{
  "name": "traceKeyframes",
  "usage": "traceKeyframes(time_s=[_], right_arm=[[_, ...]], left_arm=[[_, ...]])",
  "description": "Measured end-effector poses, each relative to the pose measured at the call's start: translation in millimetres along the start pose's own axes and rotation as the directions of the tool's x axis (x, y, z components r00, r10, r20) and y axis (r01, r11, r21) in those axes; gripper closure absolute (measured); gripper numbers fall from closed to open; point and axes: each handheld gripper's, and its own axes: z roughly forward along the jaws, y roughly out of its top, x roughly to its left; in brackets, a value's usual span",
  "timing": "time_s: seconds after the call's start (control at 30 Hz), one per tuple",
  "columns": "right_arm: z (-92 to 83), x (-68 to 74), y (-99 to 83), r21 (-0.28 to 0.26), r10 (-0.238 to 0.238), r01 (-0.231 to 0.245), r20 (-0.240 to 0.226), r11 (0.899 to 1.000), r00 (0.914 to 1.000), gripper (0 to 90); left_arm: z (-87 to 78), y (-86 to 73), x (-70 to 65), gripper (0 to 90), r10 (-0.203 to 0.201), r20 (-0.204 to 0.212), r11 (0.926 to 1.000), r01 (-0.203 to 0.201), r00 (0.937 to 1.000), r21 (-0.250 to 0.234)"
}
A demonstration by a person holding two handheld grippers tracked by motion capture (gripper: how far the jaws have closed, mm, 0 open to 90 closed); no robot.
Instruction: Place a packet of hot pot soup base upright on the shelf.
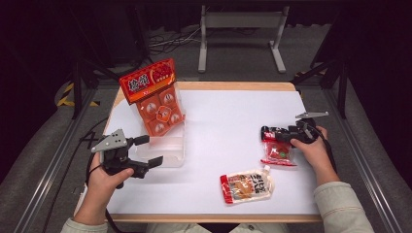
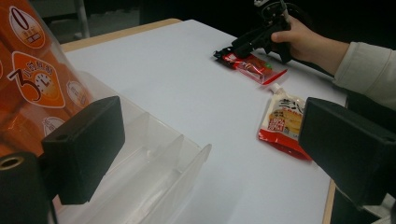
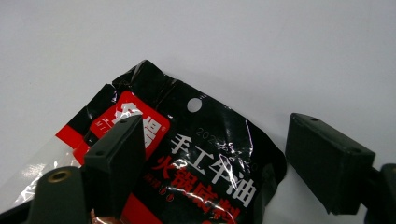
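Observation:
My left gripper (image 1: 147,150) (image 2: 210,154) is open at the near end of a clear plastic bin (image 1: 170,148) (image 2: 144,172), nothing between its jaws. A tall orange snack pack (image 1: 156,97) (image 2: 32,79) stands upright in that bin. At the right, my right gripper (image 1: 268,132) (image 3: 219,154) is open over the black top of a red-and-black sauce sachet (image 1: 277,149) (image 3: 205,158) (image 2: 252,67) lying flat on the table. One jaw is above the sachet, the other beside its edge. A white-and-red spout pouch (image 1: 247,187) (image 2: 282,121) lies near the front.
The white table top (image 1: 228,121) has a wooden rim. The bin (image 2: 182,149) has dividers inside. In the left gripper view the person's other hand holds the right gripper (image 2: 243,44) at the far sachet. Dark floor, cables and a metal frame (image 1: 240,29) lie beyond the table.

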Motion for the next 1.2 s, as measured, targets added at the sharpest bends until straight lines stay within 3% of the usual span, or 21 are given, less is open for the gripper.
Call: traceKeyframes(time_s=[0.3,0.5,0.63,0.77,0.93,1.2], right_arm=[[-0.2,7.4,-3.0,0.004,-0.039,0.039,0.028,0.999,0.9988,34.7],[-3.2,11.6,-3.2,0.023,-0.105,0.105,0.028,0.994,0.9940,66.9],[-4.1,13.3,-3.5,0.029,-0.109,0.110,-0.023,0.993,0.9937,83.2],[-7.3,14.0,-1.5,0.025,-0.104,0.105,-0.039,0.994,0.9939,87.4],[-22.6,16.8,6.0,-0.038,-0.097,0.095,-0.076,0.995,0.9923,88.3],[-50.8,38.6,21.8,-0.156,-0.167,0.148,-0.119,0.977,0.9787,88.8]], left_arm=[[1.8,0.5,0.1,8.2,0.009,-0.001,1.0000,-0.009,1.0000,0.003],[3.0,0.6,-0.3,8.2,0.010,0.000,0.9999,-0.010,1.0000,0.010],[2.9,0.3,-0.3,8.2,-0.005,-0.004,1.0000,0.005,1.0000,0.005],[2.8,-1.1,2.2,9.7,-0.009,-0.019,1.0000,0.009,0.9998,-0.001],[3.0,-2.2,4.0,9.7,-0.018,-0.019,0.9998,0.018,0.9997,-0.007],[3.5,-1.4,3.0,9.2,-0.014,-0.021,0.9997,0.014,0.9997,-0.021]])
